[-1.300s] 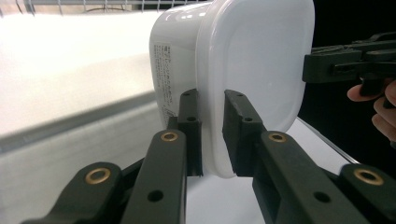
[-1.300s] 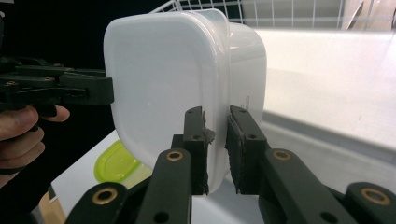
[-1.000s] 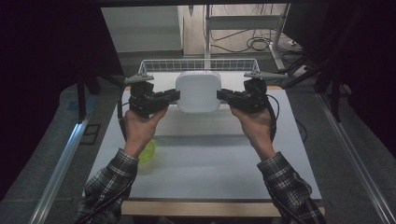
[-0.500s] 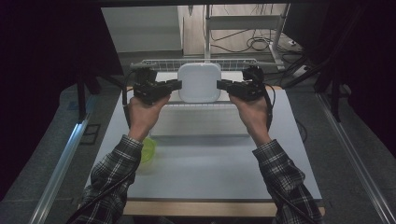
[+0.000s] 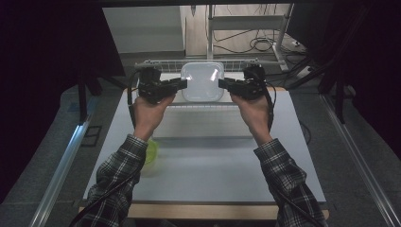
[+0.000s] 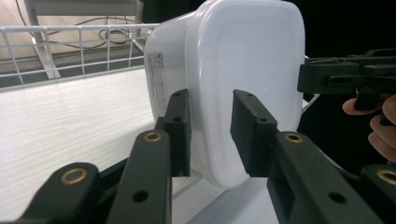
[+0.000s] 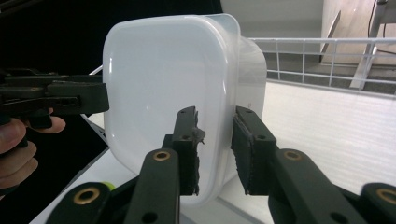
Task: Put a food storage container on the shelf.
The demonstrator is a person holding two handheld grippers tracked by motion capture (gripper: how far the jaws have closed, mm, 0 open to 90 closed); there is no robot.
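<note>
High view, left to right: a person's two forearms in plaid sleeves reach from the near edge of a pale desk toward its far side. Near the left sleeve, a small yellow-green object lies on the desk, partly hidden by the arm. The left hand holds the left gripper, pointing right at the left edge of a white plastic container. The container sits at the far middle of the desk, inside a white wire basket whose rim runs along the far edge. The right hand holds the right gripper, pointing left at the container's right edge. Beyond the desk, cables lie on the floor.

Left gripper view: the two black jaws straddle the rim of the white plastic container. They have just been opening. A narrow gap shows on each side of the rim, so the pads look clear of the plastic. The wire basket stands to the left, and the other gripper's tip shows at the far right.

Right gripper view: the jaws likewise straddle the rim of the white plastic container, and have just been opening. The left pad lies close against the rim, the right pad stands slightly off it. The wire basket is behind, at the right.
</note>
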